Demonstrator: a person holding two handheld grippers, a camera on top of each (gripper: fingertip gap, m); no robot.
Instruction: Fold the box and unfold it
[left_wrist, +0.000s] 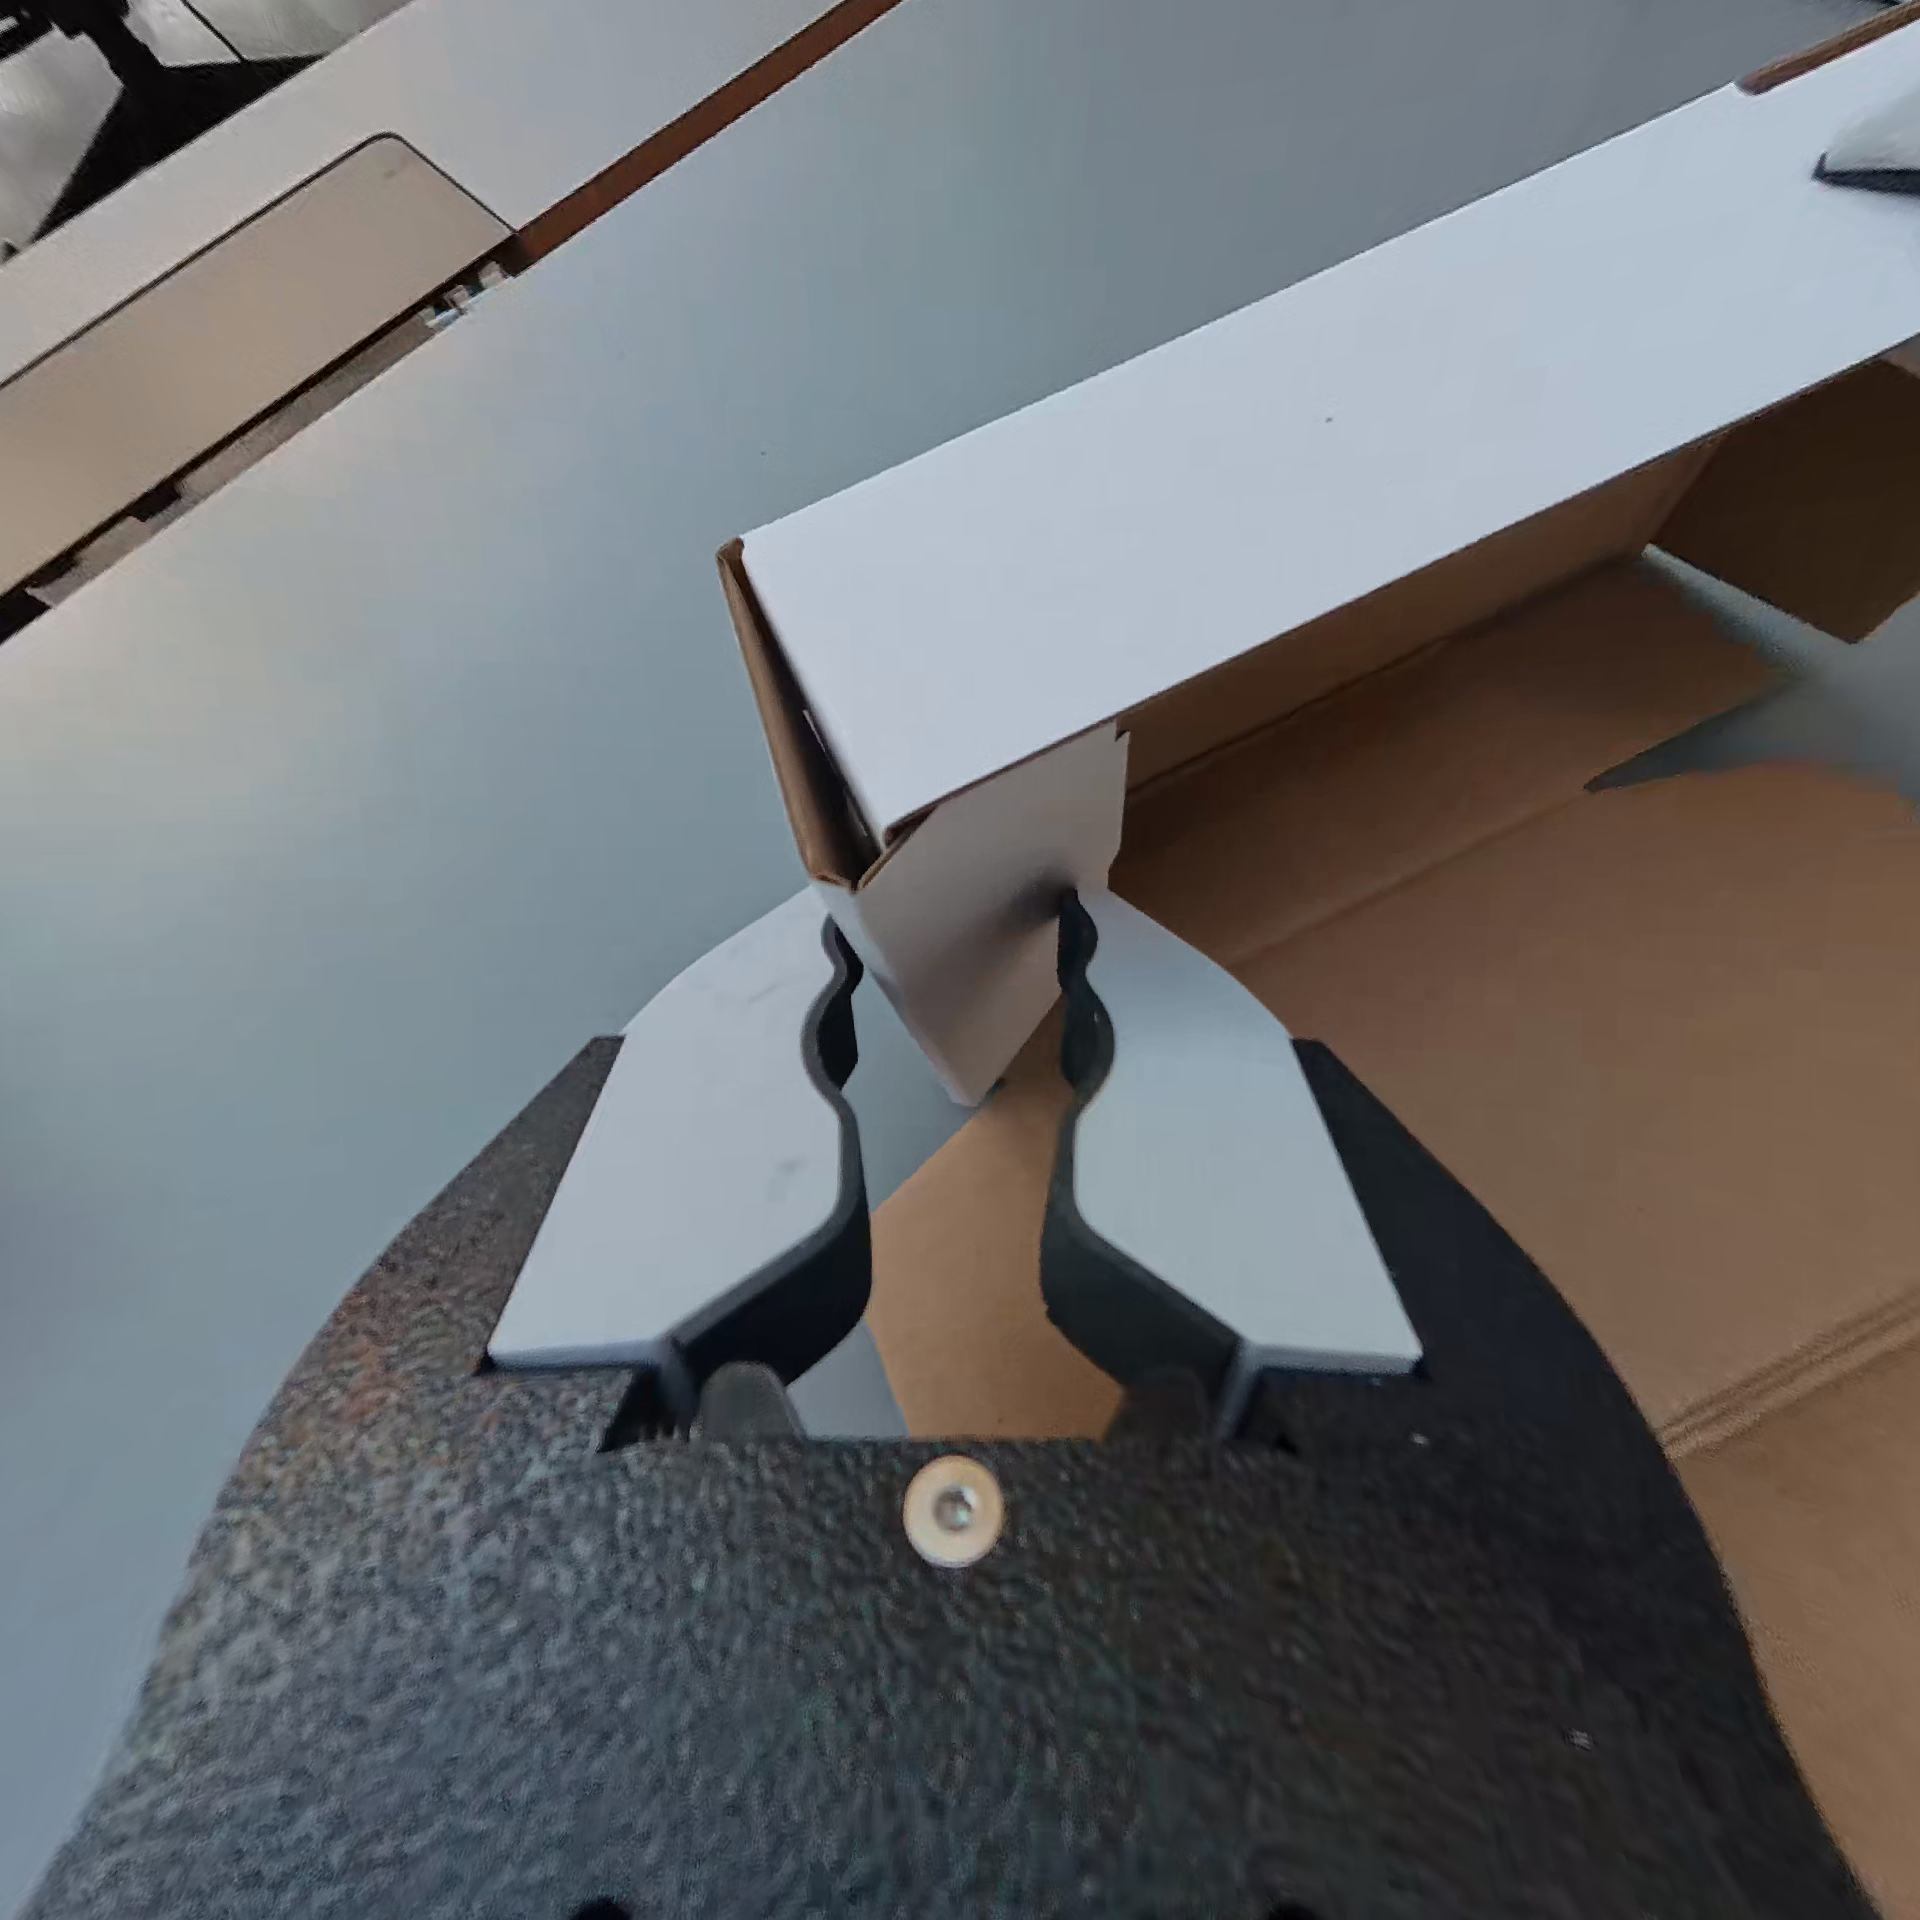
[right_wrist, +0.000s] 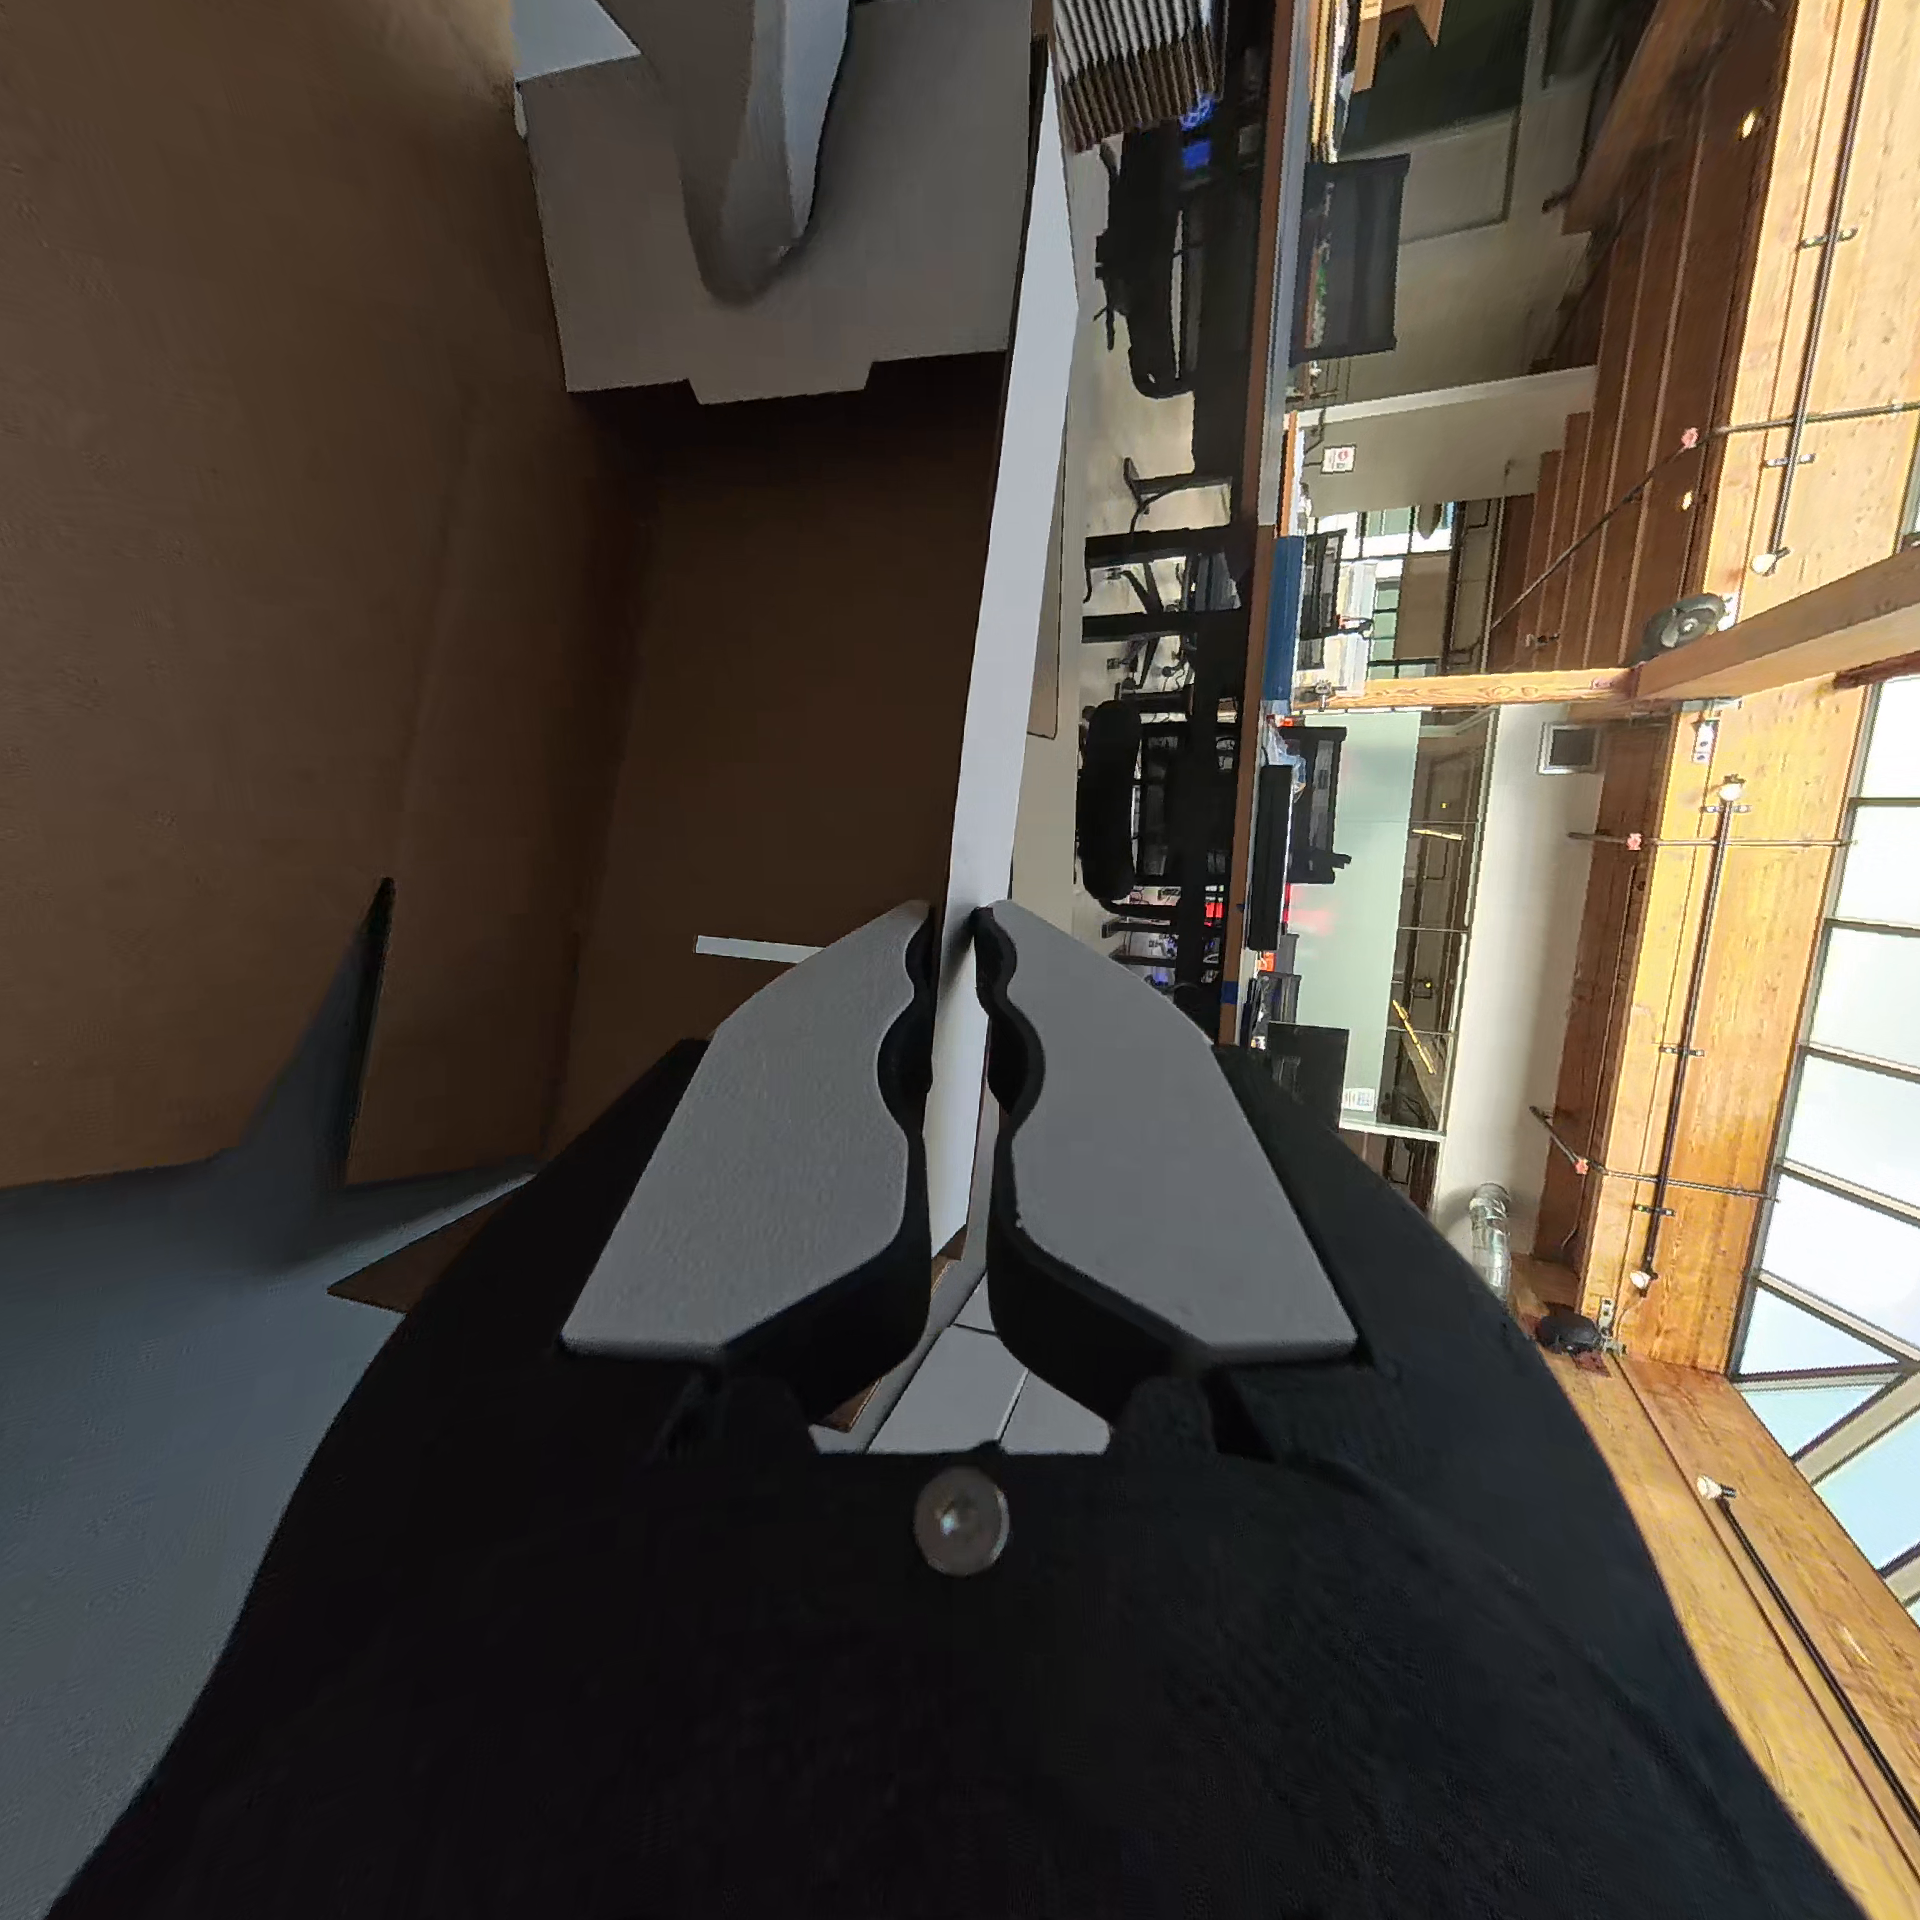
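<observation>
The box is flat-cut cardboard, white outside and brown inside, lying partly folded on a grey table (left_wrist: 364, 831). In the left wrist view its long side wall (left_wrist: 1299, 499) stands folded over the brown base (left_wrist: 1507, 1091). My left gripper (left_wrist: 956, 925) straddles the near end of that wall, with the fingertips touching the white corner flap (left_wrist: 977, 956) on both sides. In the right wrist view my right gripper (right_wrist: 956, 920) is shut on a thin white wall (right_wrist: 1023, 520) seen edge-on, next to the brown inside (right_wrist: 312, 520). The left gripper's fingers (right_wrist: 748, 208) show at the top.
A brown loose flap (left_wrist: 1808, 520) hangs at the far end of the wall. Beige desk panels (left_wrist: 260, 291) lie beyond the table edge. Office chairs and desks (right_wrist: 1112, 810) stand behind the box, with wooden beams and windows (right_wrist: 1849, 1039) farther off.
</observation>
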